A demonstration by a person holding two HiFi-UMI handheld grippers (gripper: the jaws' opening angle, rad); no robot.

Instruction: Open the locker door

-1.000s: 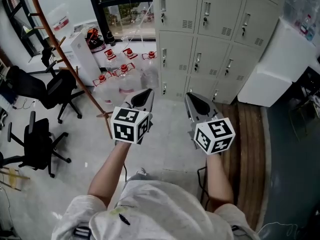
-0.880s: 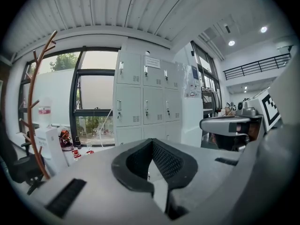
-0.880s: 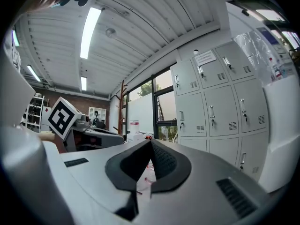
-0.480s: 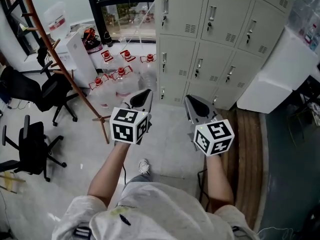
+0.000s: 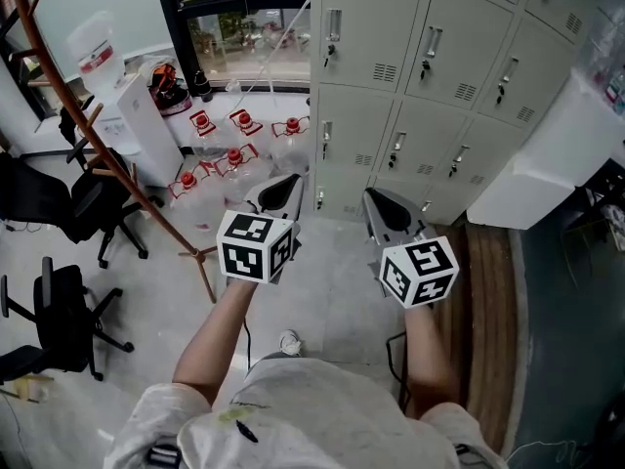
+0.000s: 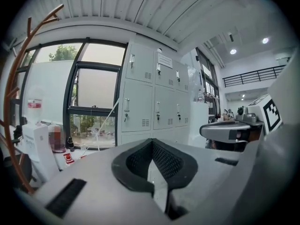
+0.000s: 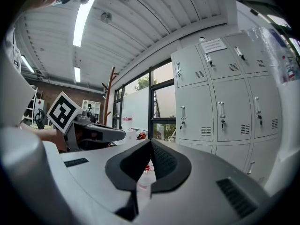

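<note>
A bank of pale grey lockers (image 5: 430, 76) stands ahead and to the right, every door closed, each with a small upright handle (image 5: 333, 24). Both grippers are held out level in front of the person, still short of the lockers. My left gripper (image 5: 289, 180) is shut with nothing in it and points at the lockers' left edge (image 6: 140, 102). Beside it, my right gripper (image 5: 374, 196) is also shut and empty, facing the lower doors (image 5: 397, 148). In the right gripper view the lockers (image 7: 225, 111) fill the right side.
Several water jugs with red caps (image 5: 234, 145) lie on the floor left of the lockers. A wooden coat stand (image 5: 107, 164), a white dispenser (image 5: 127, 115) and black office chairs (image 5: 59, 311) are to the left. A white cabinet (image 5: 547, 164) stands at the right.
The person has walked toward the lockers, which now sit nearer and lower in the head view. Both grippers stayed side by side and shut.
</note>
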